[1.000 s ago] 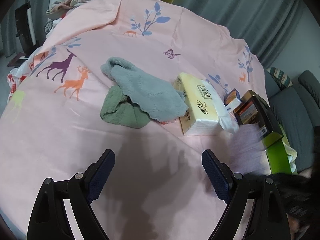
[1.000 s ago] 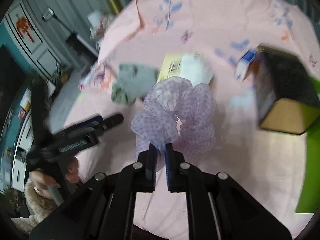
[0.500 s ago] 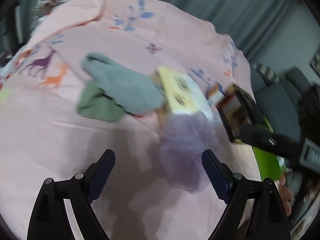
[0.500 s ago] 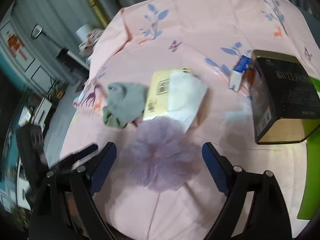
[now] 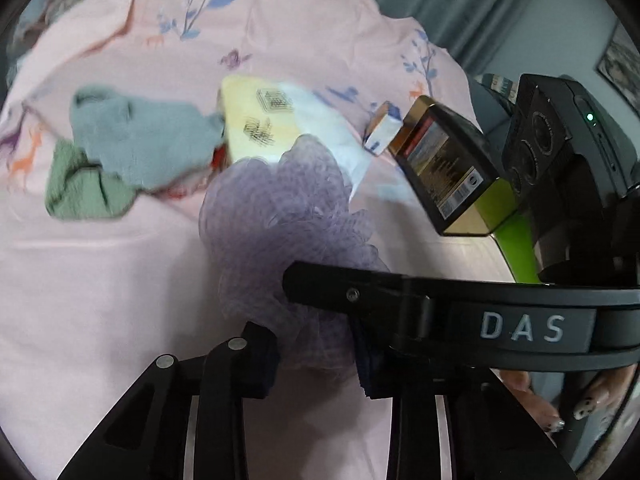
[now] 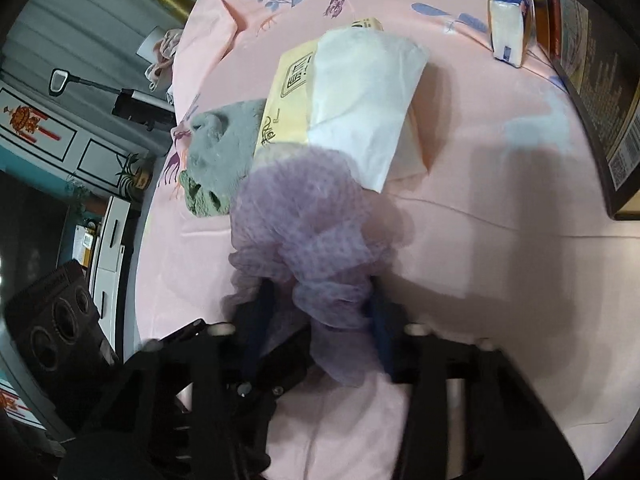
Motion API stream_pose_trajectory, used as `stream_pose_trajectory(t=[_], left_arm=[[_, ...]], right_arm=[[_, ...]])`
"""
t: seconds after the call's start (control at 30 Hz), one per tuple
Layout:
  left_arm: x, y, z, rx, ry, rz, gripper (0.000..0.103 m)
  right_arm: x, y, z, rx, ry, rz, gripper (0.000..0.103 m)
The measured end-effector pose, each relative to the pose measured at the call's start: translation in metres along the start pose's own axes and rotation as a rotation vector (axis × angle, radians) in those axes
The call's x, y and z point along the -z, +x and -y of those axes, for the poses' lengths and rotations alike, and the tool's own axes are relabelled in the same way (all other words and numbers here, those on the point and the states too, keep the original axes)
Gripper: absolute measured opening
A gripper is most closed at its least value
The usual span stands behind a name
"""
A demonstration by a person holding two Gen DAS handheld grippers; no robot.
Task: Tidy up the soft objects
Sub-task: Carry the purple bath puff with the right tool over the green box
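Closing on the purple mesh pouf (image 5: 280, 216), the left gripper (image 5: 316, 360) is pinching it; the right gripper (image 6: 316, 320) is seen half-open around it, so a firm squeeze is needed.

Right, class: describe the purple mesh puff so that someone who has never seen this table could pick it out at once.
Start from the pink animal-print tablecloth and find the yellow tissue pack near its middle. Against the pack's near edge sits the purple mesh puff, with the fingers of both hand-held grippers around it. Unlike the flat grey cloth and green cloth beside it, it is a frilly, see-through netted ball.
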State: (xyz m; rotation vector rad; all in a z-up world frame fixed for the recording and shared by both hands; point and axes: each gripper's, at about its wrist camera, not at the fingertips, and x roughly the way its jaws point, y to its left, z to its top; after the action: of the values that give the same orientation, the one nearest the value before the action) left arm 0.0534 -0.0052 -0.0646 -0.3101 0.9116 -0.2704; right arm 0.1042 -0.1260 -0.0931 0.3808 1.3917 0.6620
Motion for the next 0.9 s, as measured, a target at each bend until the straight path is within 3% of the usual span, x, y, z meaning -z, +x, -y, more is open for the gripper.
stream_pose_trajectory(t=[0.2, 0.5, 0.67, 0.9], left_arm=[[-0.018, -0.026, 0.041, 0.023, 0.093, 0.094, 0.031], [-0.053, -0.042, 0.139, 0.129, 0.282, 0.207, 0.031], [-0.066, -0.031, 0.196, 0.198, 0.385, 0.231, 0.031], [-0.075, 0.008, 0.262, 0.305, 0.454, 0.177, 0.031]], right_arm=[[0.000, -0.049, -0.005, -0.010, -0.027, 0.118, 0.029], [0.005, -0.168, 0.026, 0.022, -0.023, 0.407, 0.031], [0.011, -0.218, 0.059, 0.052, 0.037, 0.542, 0.031], [0.023, -0.263, 0.116, 0.123, 0.164, 0.681, 0.030]])
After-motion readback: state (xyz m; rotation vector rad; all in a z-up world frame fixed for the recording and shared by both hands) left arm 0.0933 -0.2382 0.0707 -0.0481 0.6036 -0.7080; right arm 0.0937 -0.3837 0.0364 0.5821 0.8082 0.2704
